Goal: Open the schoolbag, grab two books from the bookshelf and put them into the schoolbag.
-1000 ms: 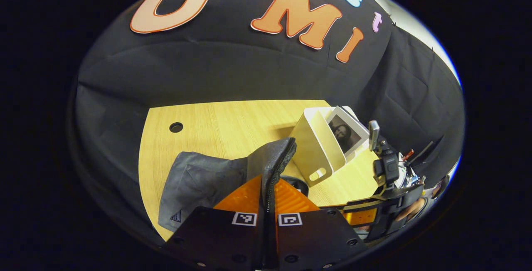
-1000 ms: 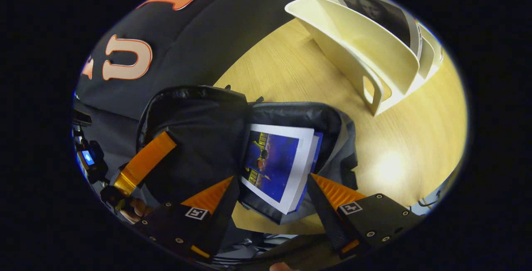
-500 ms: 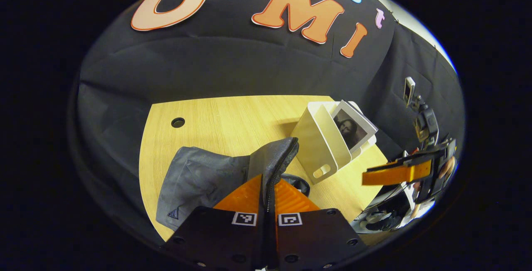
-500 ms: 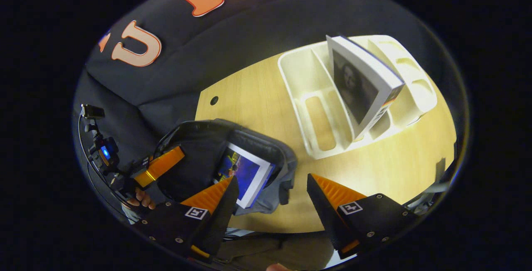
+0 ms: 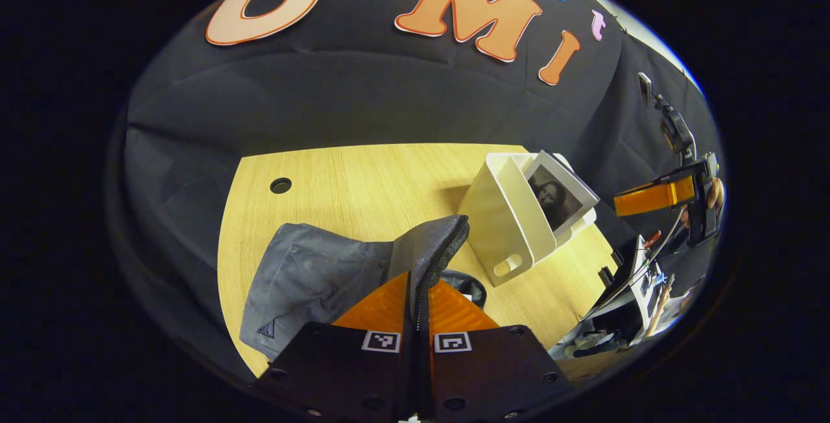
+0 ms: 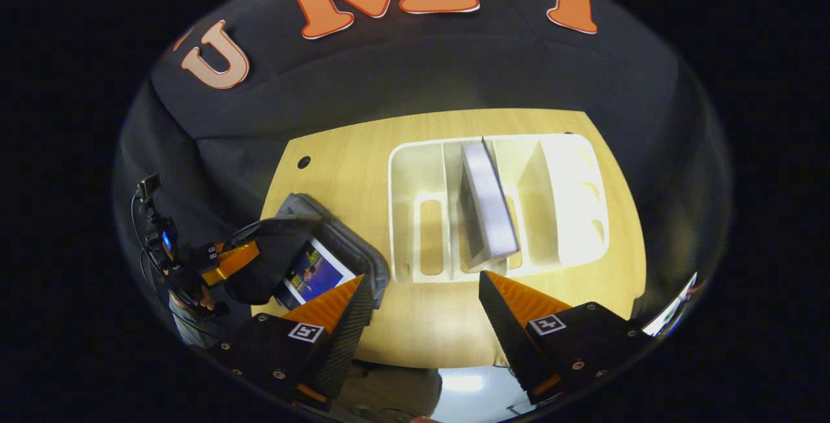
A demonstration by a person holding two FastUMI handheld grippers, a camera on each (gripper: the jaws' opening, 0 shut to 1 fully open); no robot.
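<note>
We pinch the soft grey fabric schoolbag (image 5: 311, 274) flap with the left gripper (image 5: 416, 293); right gripper (image 6: 421, 287) spread. Stiff white-edged book (image 6: 486, 209) in cream plastic bookshelf (image 6: 564, 150), 12 o'clock; grip top edge.

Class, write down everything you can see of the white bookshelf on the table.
The bookshelf is a cream-white desktop rack, plastic by its look, with upright dividers forming several slots and oval cut-outs low in its front. It stands on the wooden table, to the right of the open schoolbag and apart from it. One book stands tilted in a middle slot, leaning on a divider. The right claw, open, hangs above it without touching.
</note>
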